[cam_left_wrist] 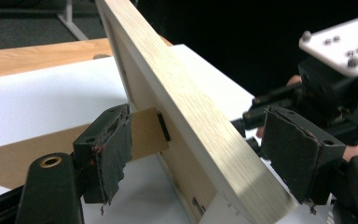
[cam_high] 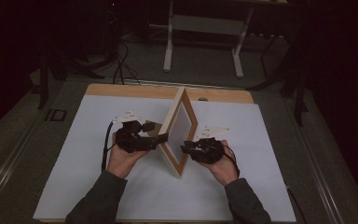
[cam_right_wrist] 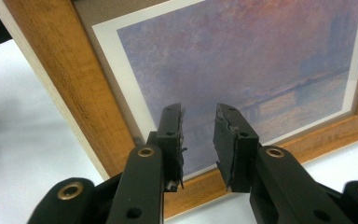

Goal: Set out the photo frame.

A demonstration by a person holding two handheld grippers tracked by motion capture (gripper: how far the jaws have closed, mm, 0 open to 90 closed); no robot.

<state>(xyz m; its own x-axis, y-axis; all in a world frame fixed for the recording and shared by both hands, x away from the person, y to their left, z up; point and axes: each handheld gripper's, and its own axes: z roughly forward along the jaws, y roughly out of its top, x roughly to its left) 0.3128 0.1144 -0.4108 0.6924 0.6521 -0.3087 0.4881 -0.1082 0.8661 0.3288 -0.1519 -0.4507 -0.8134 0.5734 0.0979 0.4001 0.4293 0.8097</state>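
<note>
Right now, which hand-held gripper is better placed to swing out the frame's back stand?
Left. The left hand-held gripper is behind the picture frame, jaws open beside the cardboard stand; the right hand-held gripper faces the glass front.

Your high view looks forward and down from above your side of the worktop (cam_high: pixel 98 140), far enough back to take in its whole white sheet, with your forearms entering at the bottom edge. Your left hand-held gripper (cam_left_wrist: pixel 205 154) view sits close behind its jaws, looking along the edge and back of the picture frame (cam_left_wrist: pixel 186 107). Your right hand-held gripper (cam_right_wrist: pixel 199 140) view faces the frame's print side from very near. All three views share that frame
</note>
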